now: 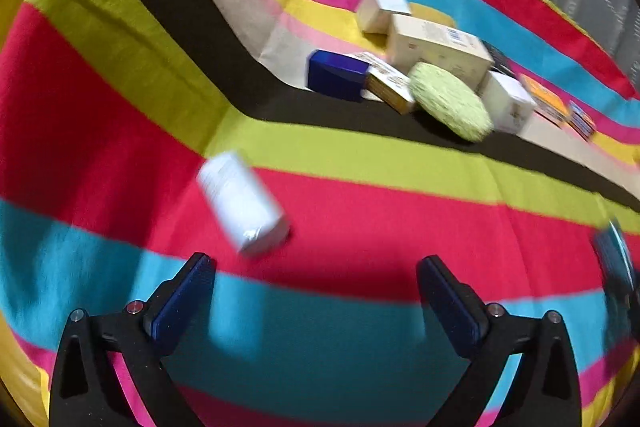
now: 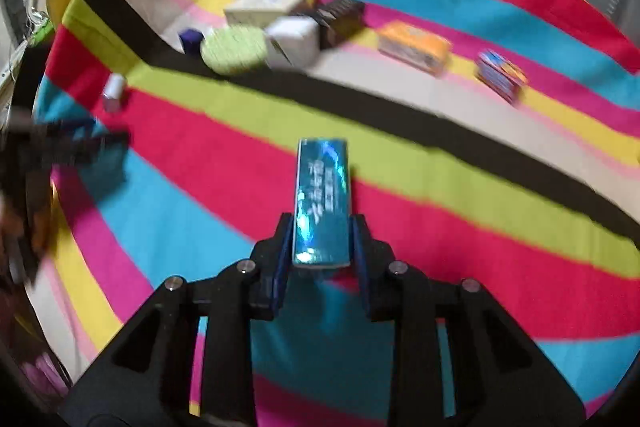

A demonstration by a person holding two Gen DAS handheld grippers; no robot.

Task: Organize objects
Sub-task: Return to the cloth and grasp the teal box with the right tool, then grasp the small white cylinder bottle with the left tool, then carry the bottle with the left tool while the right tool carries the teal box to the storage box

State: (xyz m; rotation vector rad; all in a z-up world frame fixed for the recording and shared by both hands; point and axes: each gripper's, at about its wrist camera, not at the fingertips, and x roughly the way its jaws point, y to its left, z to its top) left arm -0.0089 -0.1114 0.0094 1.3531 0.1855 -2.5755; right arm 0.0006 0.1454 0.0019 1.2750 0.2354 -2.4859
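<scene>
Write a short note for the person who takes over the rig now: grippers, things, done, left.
Left gripper: open, empty, just short of the white bottle lying on the red stripe.
Right gripper: shut on the teal box, above the cloth.
Pile of boxes and green pad at the far side; orange box and small colourful box lie apart.
Done: teal box gripped.
Left: place it, then bottle and loose boxes.

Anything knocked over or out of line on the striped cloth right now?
The white bottle lies on its side, alone on the red stripe, apart from the pile. There the green round pad leans tilted against the boxes, which sit jumbled at odd angles. Nothing looks spilled or damaged.
</scene>
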